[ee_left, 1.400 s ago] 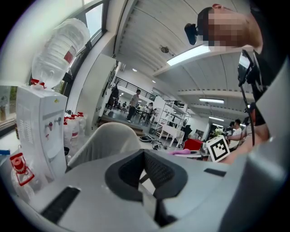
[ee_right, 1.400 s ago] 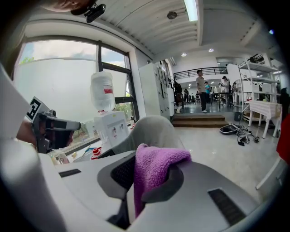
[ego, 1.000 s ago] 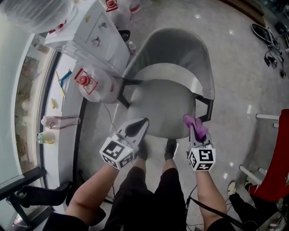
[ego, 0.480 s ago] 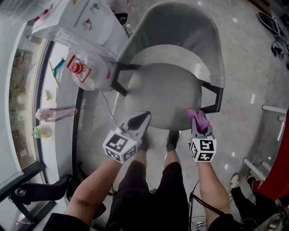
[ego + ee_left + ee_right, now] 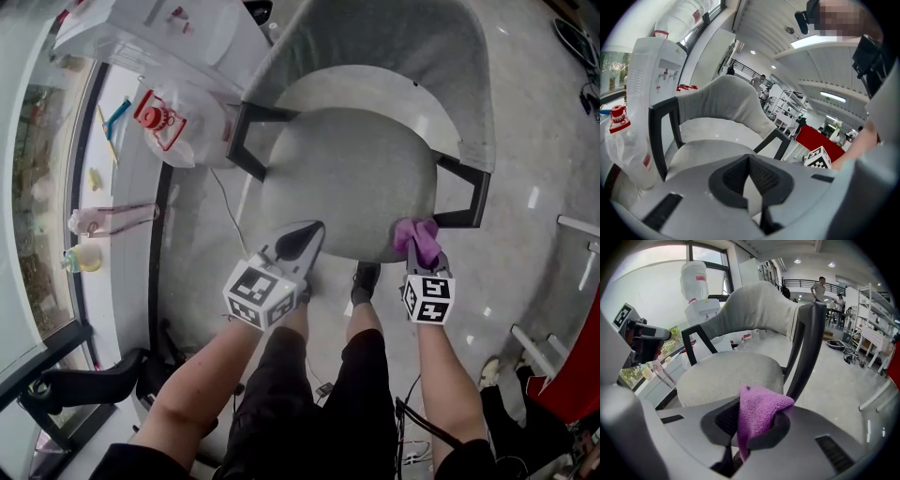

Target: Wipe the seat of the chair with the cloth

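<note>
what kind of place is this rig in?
Probably a large open workshop or lab hall, not a home: polished floor, metal shelving racks, a water dispenser beside the grey chair.

Stretches left arm (image 5: 202,375) and right arm (image 5: 448,384) forward and down, side by side. Holds left gripper (image 5: 309,234) with jaw tips pressed together, nothing between. Clamps right gripper (image 5: 419,253) on cloth (image 5: 417,237), bunched out past the tips.
</note>
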Demonstrator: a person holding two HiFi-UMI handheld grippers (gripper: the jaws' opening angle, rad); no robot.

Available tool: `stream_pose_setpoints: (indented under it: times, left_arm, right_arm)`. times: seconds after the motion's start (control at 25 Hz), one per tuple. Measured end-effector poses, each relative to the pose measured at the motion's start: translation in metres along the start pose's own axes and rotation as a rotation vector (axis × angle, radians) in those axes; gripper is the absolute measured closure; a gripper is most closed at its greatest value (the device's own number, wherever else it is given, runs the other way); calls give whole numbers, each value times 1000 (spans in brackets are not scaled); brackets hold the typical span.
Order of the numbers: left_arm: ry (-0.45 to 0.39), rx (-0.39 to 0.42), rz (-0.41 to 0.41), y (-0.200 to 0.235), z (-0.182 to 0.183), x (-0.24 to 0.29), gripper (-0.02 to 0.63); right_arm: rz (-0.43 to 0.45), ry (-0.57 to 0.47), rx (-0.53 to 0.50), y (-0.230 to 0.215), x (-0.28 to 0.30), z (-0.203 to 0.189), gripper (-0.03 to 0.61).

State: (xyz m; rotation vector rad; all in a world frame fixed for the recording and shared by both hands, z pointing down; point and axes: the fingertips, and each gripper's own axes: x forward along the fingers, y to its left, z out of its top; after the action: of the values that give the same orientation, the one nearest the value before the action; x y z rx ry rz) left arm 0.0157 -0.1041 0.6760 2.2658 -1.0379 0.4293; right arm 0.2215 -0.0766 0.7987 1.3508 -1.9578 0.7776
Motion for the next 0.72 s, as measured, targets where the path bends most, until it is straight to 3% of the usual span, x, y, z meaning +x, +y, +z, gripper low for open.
stream_pose_setpoints:
  times: [0.32,0.72]
  left_arm:
    - [17,-26,13,13,-21,3,611]
    - [24,-45,15,25,-28,-6,611]
  right_arm:
    - [-15,104,-11,-2,22,-37,549]
    - [-14,142,31,11,31,-41,549]
